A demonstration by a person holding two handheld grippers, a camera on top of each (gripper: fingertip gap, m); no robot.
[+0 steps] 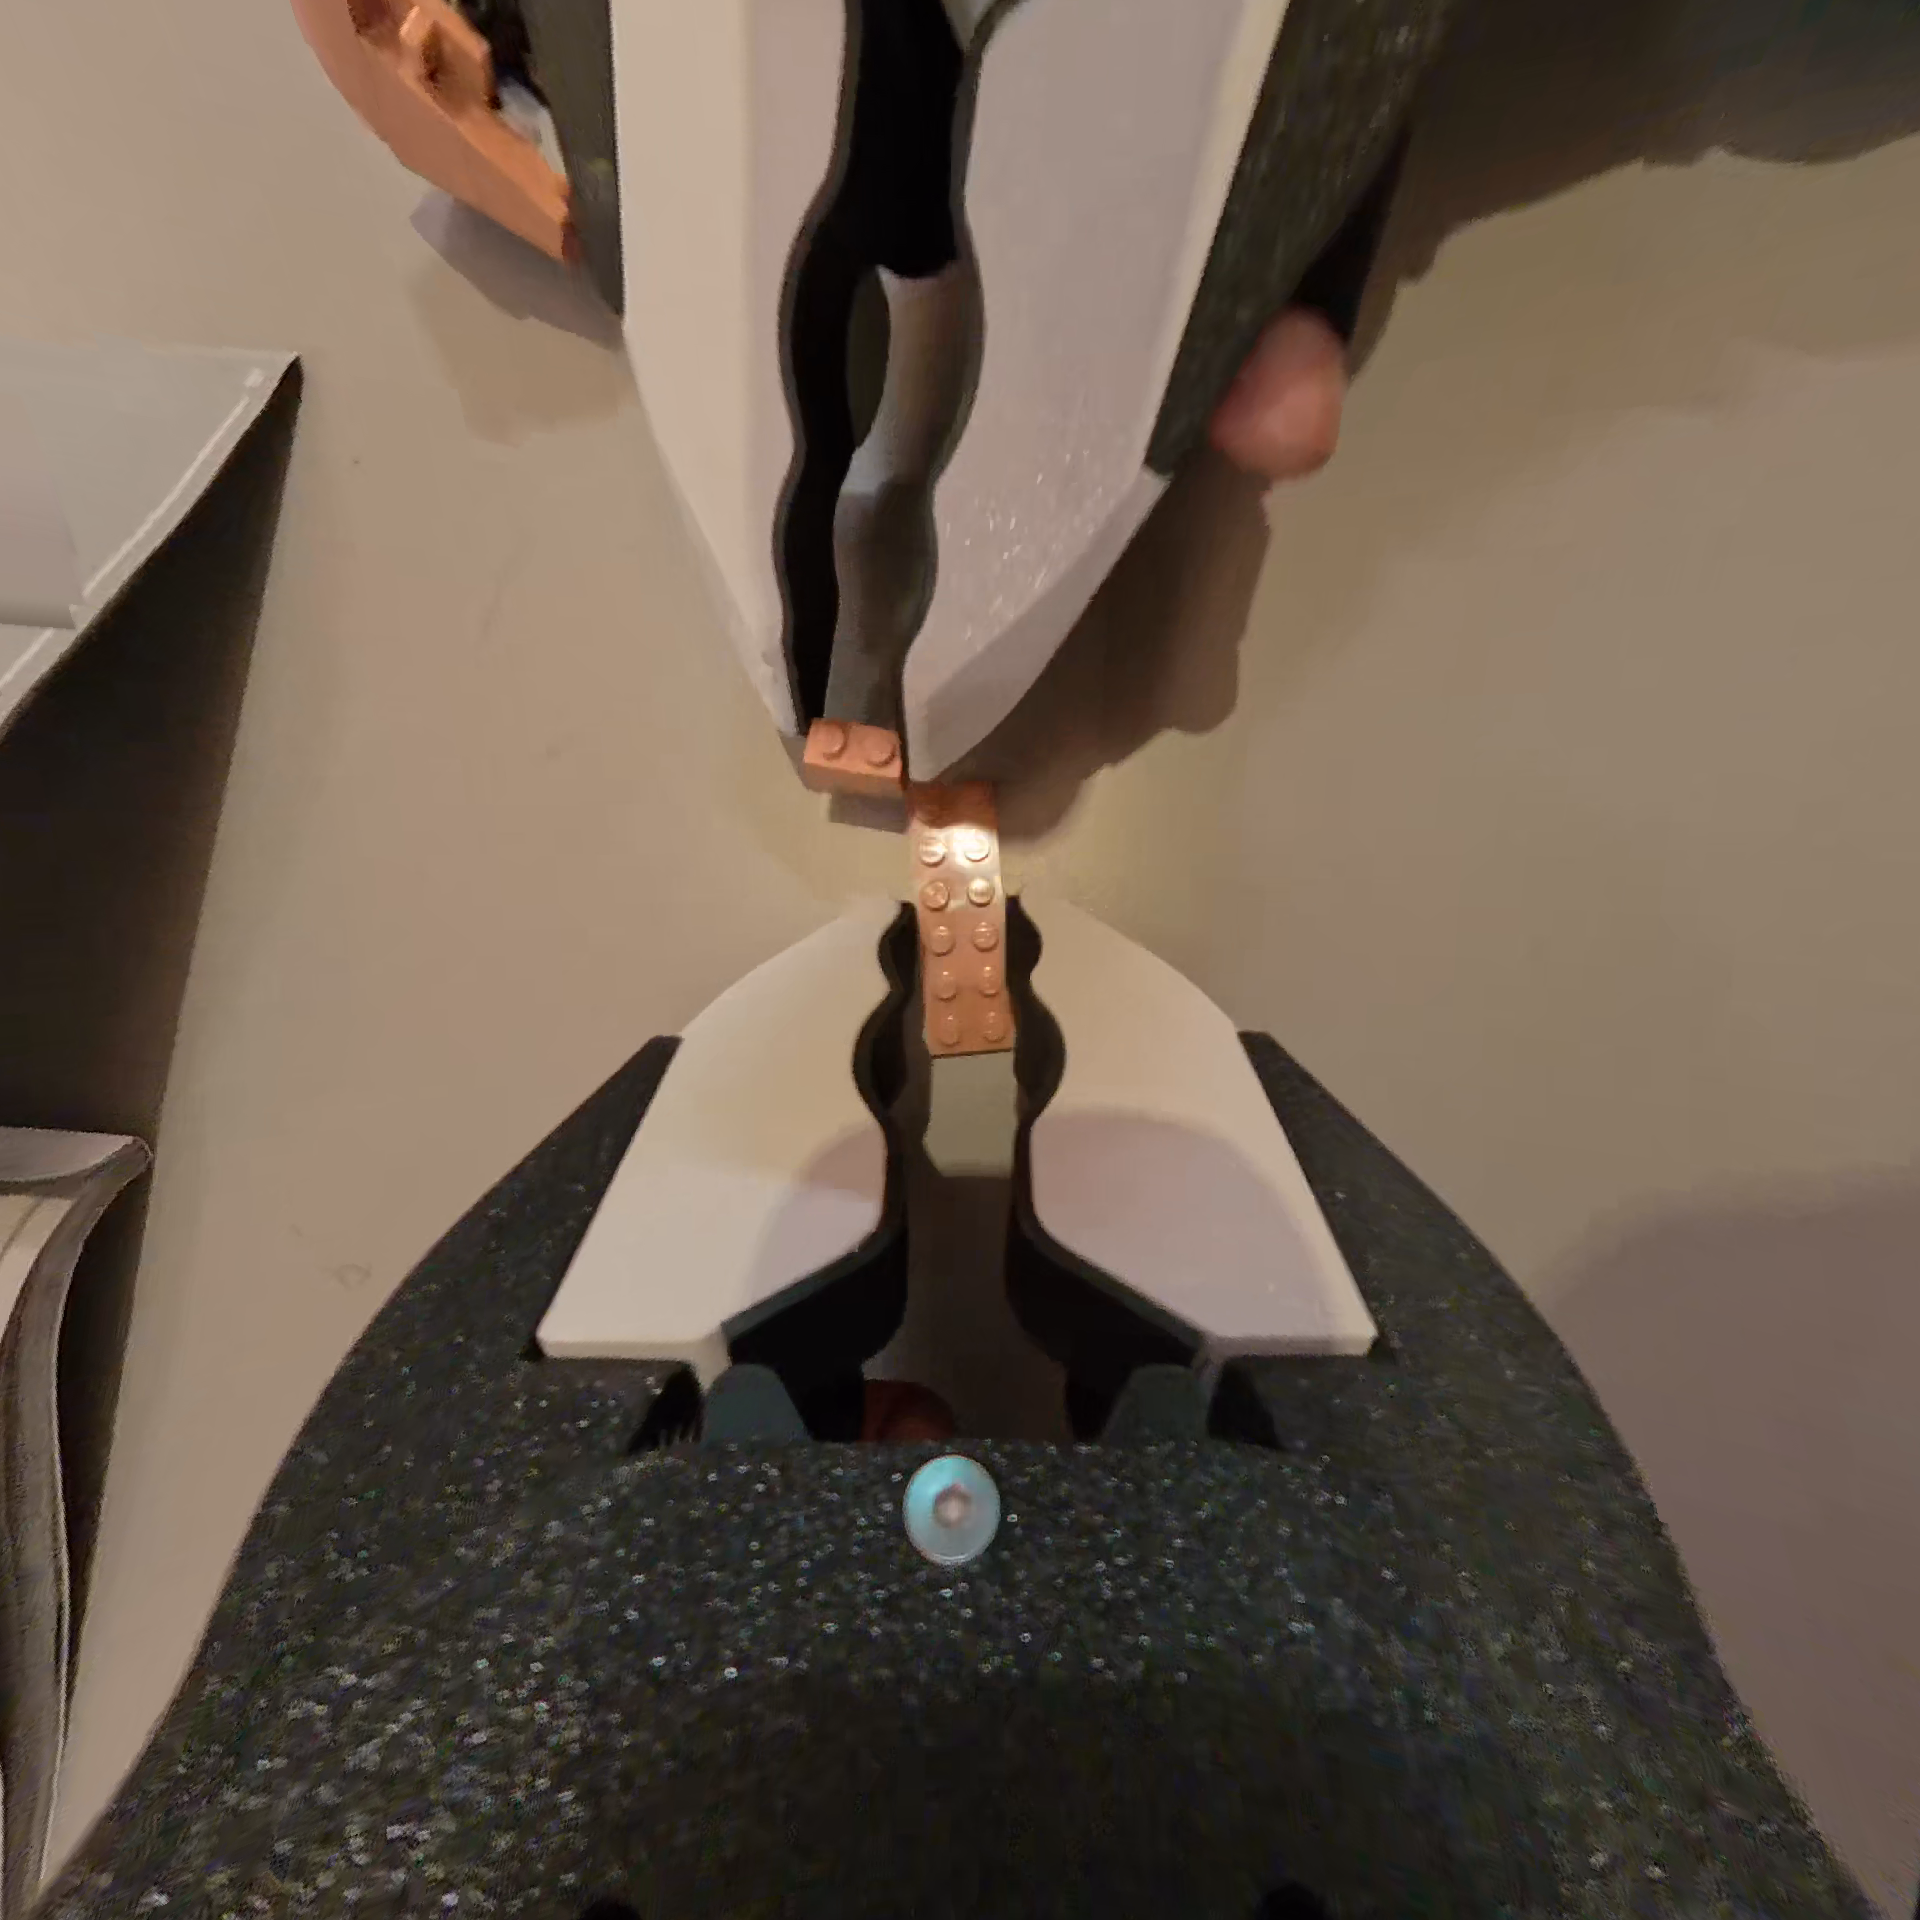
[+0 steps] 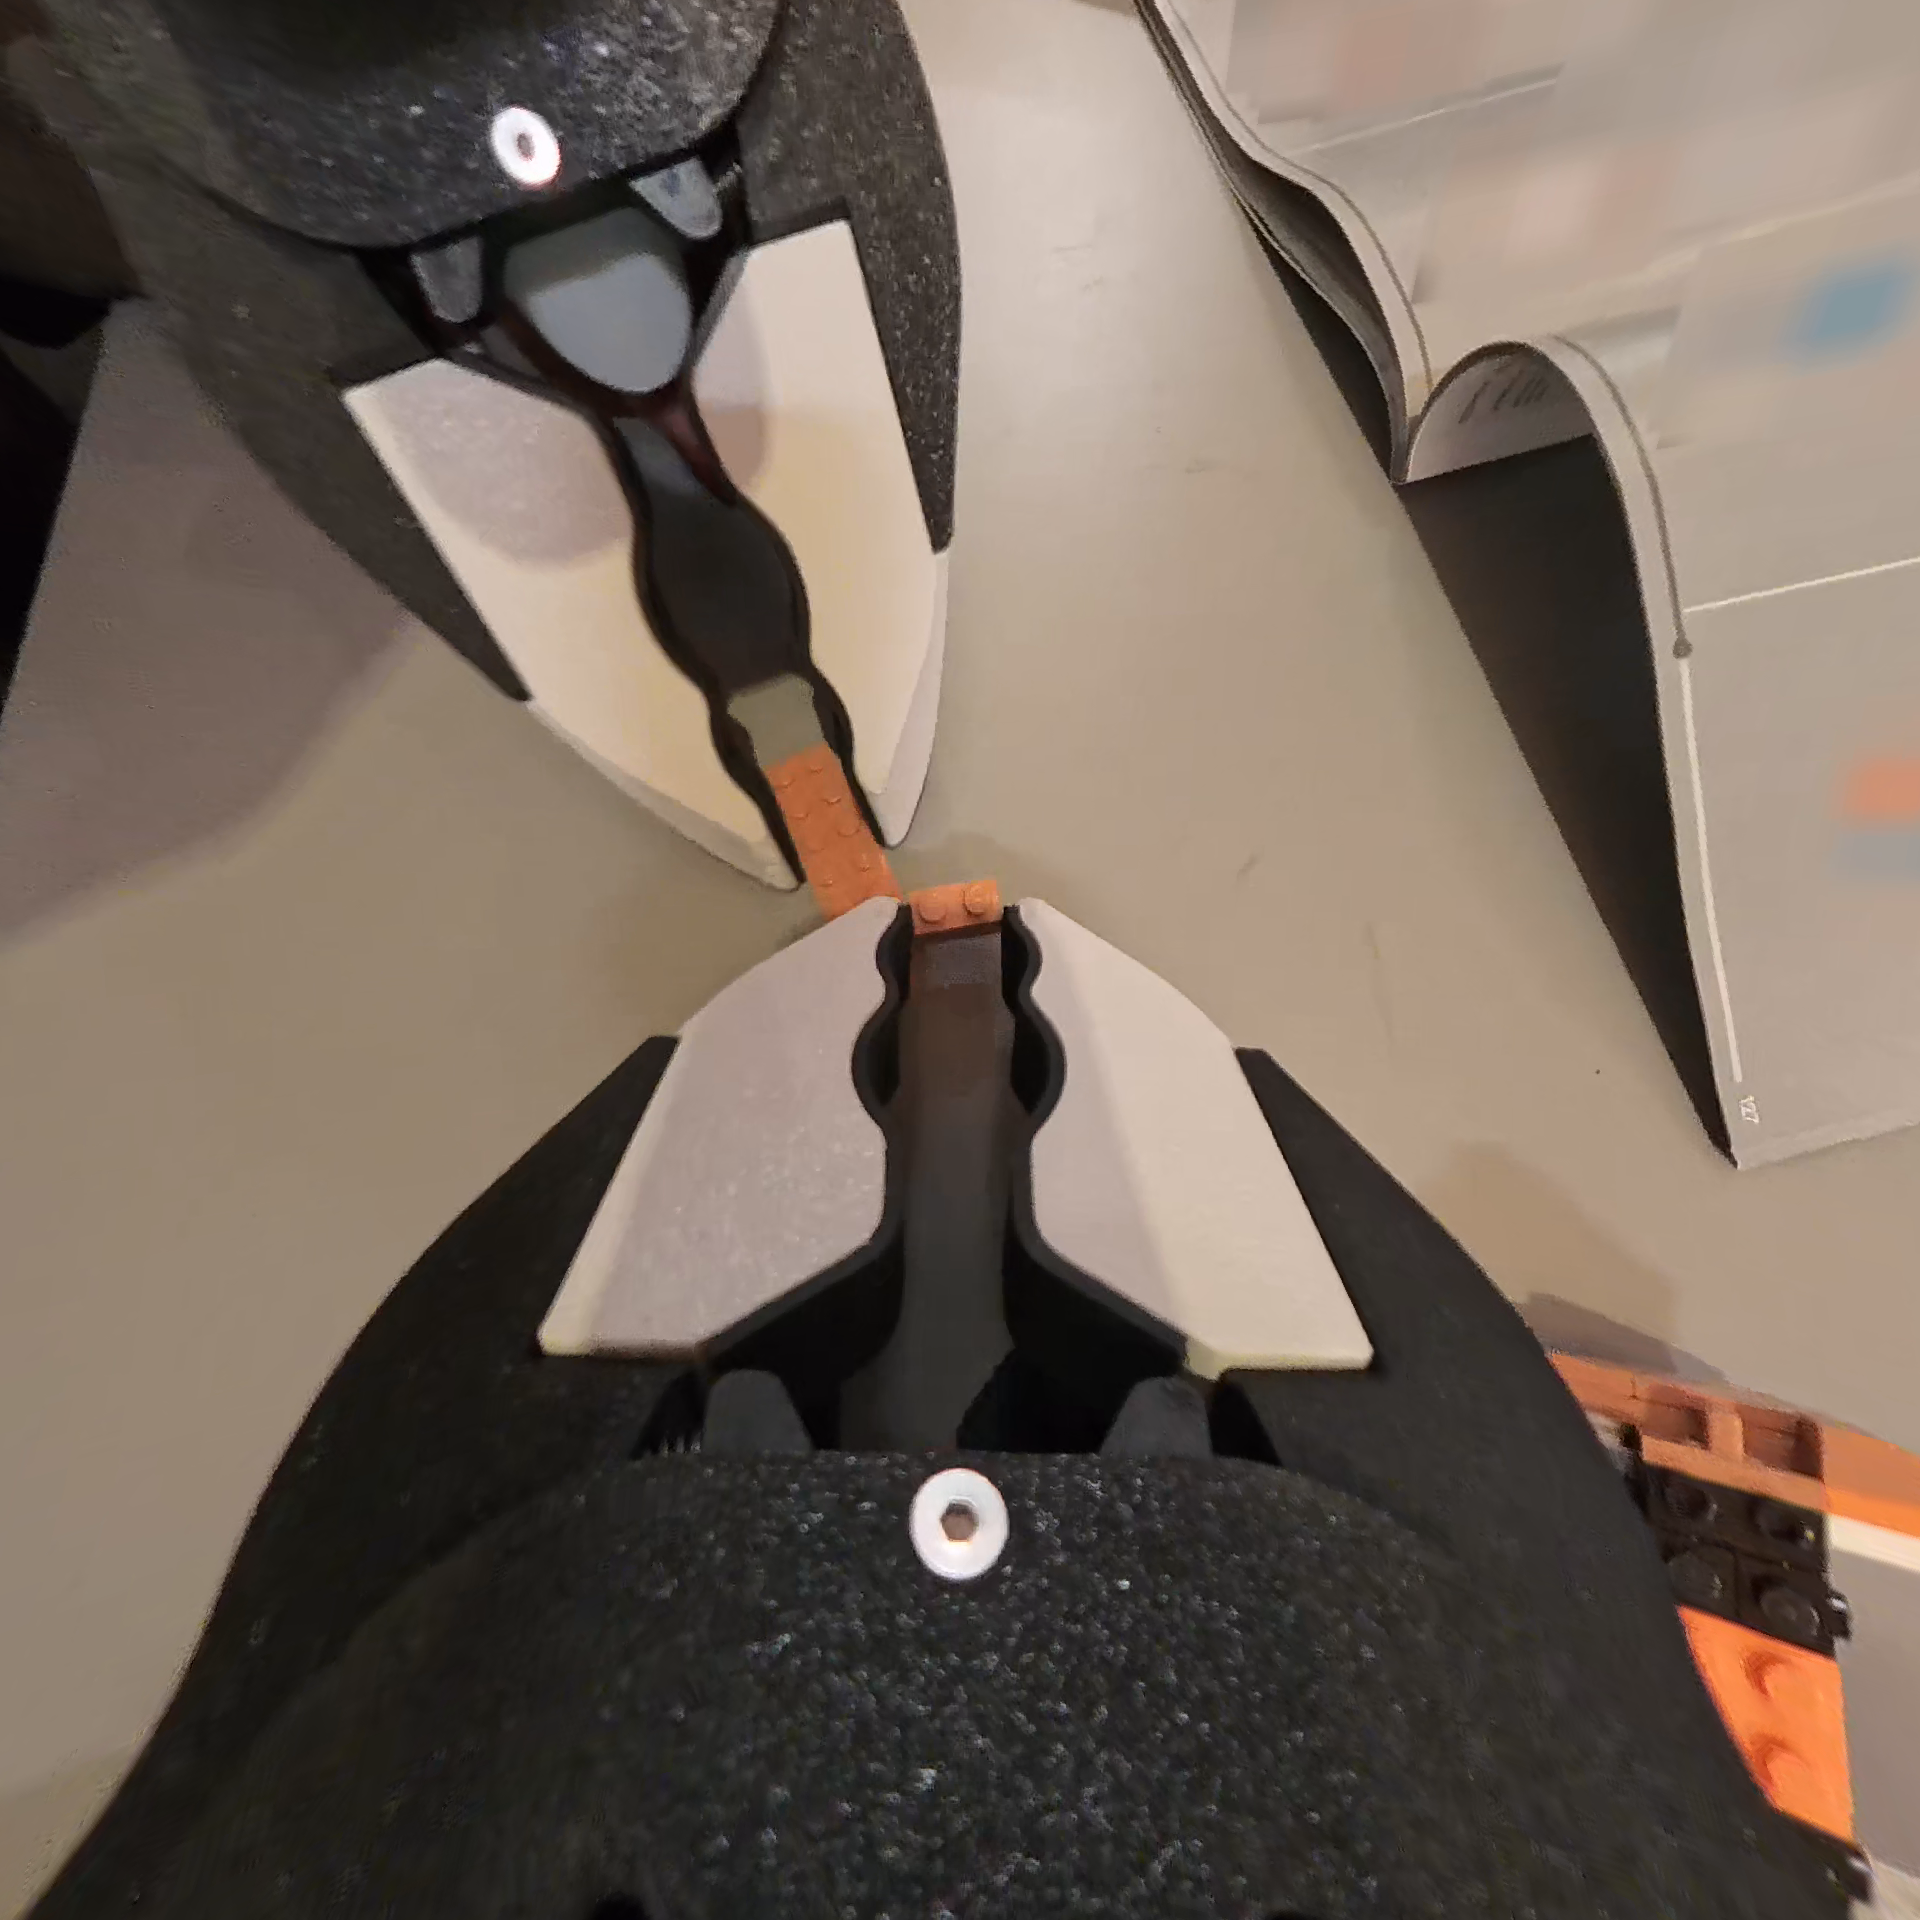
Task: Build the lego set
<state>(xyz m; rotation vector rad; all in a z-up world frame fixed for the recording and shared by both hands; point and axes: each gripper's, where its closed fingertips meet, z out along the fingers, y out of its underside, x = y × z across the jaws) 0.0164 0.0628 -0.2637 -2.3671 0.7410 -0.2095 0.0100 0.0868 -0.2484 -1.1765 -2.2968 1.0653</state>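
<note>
My left gripper (image 1: pixel 961 940) is shut on a long orange plate (image 1: pixel 961 925), two studs wide, which sticks out past its tips. My right gripper (image 2: pixel 956 920) is shut on a small orange two-stud brick (image 2: pixel 956 902). The two grippers point at each other tip to tip just above the table. In the left wrist view the right gripper (image 1: pixel 852 738) holds the small brick (image 1: pixel 852 762) beside the far end of the plate, touching or nearly so. In the right wrist view the left gripper (image 2: pixel 831 831) holds the plate (image 2: pixel 831 821) with its end next to the small brick.
An open instruction booklet (image 2: pixel 1558 520) lies at the right in the right wrist view and at the left edge in the left wrist view (image 1: pixel 125 499). A partly built orange and black lego model (image 2: pixel 1766 1558) sits at the lower right, and shows in the left wrist view (image 1: pixel 447 114) at the top left.
</note>
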